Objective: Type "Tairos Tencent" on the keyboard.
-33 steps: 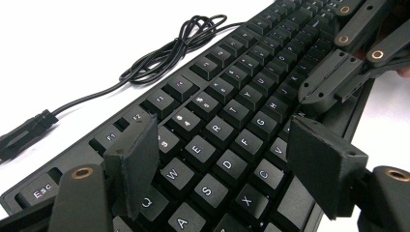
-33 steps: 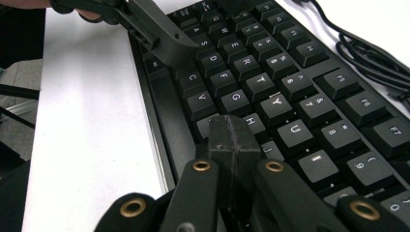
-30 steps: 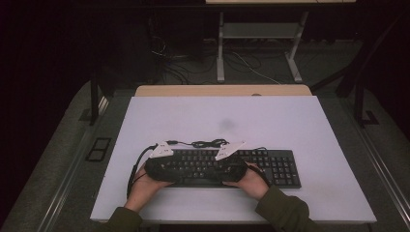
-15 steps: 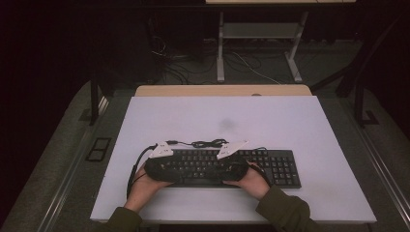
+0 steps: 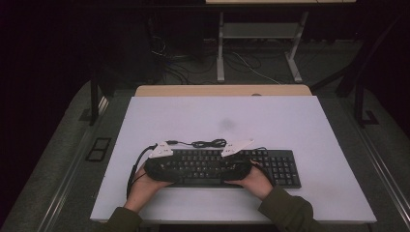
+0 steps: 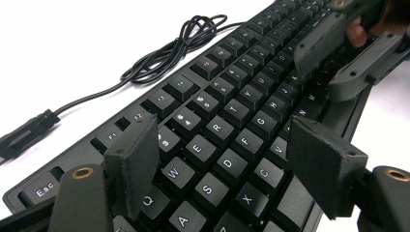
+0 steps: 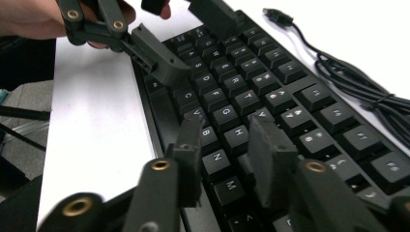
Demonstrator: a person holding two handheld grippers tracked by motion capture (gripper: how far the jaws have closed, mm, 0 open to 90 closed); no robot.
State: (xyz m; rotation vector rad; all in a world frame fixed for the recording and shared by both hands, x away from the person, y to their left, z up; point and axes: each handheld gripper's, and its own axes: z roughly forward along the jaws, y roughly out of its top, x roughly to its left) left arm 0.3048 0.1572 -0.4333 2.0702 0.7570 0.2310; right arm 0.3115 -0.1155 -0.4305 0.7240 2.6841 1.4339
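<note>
Two tongs work over a black keyboard [image 5: 227,166] that lies flat on the white bench [image 5: 290,125], near its front edge and a little left of the middle. Left tongs [image 6: 227,154] hover over the keyboard's left end with jaws spread wide across the key rows, one jaw above the number row near the 3 key, the other by the front edge beside the C and V keys; nothing is clamped between them. Right tongs [image 7: 227,145] sit further along the same keyboard, over the letters around B, N and H. Their jaws have just been opening and now stand a narrow gap apart, with only keys showing below the gap and no key pinched. In the high view the left tongs [image 5: 162,162] and right tongs [image 5: 237,159] point inward towards each other above the keys, each held by a hand [image 5: 145,186] coming from the bench's near side. A black cable [image 5: 208,143] lies bundled in loose loops on the bench just behind the keyboard, with its plug [image 7: 278,16] resting on the white surface.
</note>
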